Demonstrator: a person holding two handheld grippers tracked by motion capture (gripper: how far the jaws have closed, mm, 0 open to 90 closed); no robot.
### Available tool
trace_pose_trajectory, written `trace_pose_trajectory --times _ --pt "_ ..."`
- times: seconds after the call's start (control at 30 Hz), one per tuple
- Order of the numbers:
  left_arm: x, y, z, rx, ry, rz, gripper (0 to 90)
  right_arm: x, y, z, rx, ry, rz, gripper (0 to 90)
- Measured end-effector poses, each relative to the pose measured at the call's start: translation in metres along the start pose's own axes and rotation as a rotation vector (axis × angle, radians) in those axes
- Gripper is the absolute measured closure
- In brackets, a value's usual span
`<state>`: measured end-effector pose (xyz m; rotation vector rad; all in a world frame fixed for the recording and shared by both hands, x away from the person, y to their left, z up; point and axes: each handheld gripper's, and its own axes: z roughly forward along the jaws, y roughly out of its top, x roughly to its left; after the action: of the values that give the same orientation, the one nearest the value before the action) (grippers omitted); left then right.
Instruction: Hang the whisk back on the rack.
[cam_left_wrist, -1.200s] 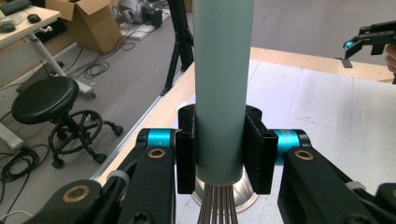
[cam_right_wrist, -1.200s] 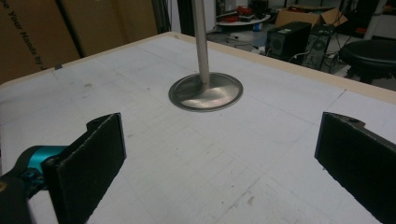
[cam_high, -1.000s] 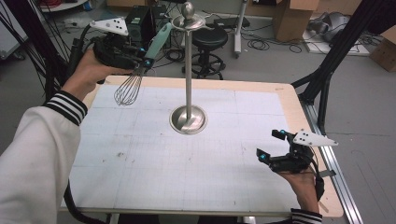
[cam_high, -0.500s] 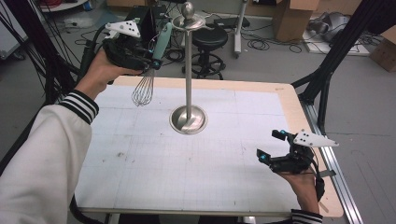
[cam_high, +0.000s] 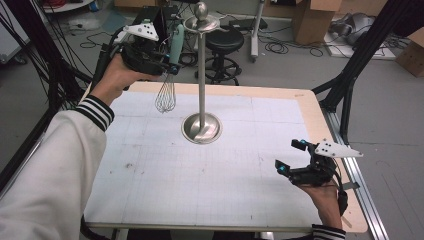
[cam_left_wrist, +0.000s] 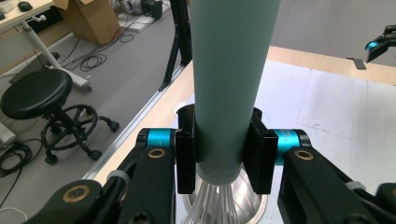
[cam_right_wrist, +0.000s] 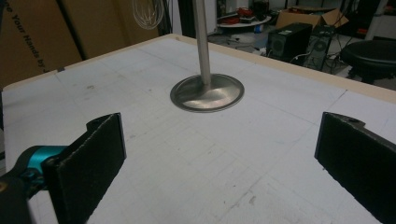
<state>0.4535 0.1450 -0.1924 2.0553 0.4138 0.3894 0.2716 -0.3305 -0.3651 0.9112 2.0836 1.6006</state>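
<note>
A concrete floor strewn with cables is seen beyond the table, with cardboard boxes at the far side and a black stool just behind the far edge. In the right gripper view, a brown board at the left edge is seen to carry printed words reading partly "Your Hands"; the rest cannot be made out. The table is covered by a white gridded mat, scuffed in places, inside a pale wooden border.

A metal stand is set upright on the far middle of the mat, with a round base, a thin pole and a small disc and ball at the top. From the right gripper view only the base and lower pole are seen; the top is given by the high view.

The whisk is held in the air above the far left of the table, near the top of the stand, wires hanging down. Its pale green handle is clamped between the jaws of the left gripper; that grip is made plain by the left gripper view, where the stand's base is seen below.

The right gripper is held low over the near right corner, jaws spread wide with nothing between them.
</note>
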Motion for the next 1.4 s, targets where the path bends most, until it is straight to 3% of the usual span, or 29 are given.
trace_pose_trajectory --times 0.6,0.87,1.2,1.3,1.4 --pt "-0.002 0.001 0.005 0.005 0.002 -0.014 68.0 0.001 0.000 0.000 0.000 0.005 -0.002 0.8" --pt "-0.003 0.001 0.003 -0.008 0.015 -0.019 59.6 0.001 0.000 -0.002 0.003 0.003 -0.003 0.8" --pt "-0.014 0.000 -0.018 -0.005 0.057 -0.002 35.5 0.003 0.001 -0.001 0.002 0.005 -0.011 0.8" --pt "-0.020 -0.006 -0.027 -0.034 0.050 -0.014 28.3 0.003 0.002 -0.001 0.002 0.005 -0.011 0.8" --pt "-0.024 -0.015 -0.035 -0.022 0.071 -0.014 17.7 0.003 0.002 -0.002 0.001 0.004 -0.011 0.8"
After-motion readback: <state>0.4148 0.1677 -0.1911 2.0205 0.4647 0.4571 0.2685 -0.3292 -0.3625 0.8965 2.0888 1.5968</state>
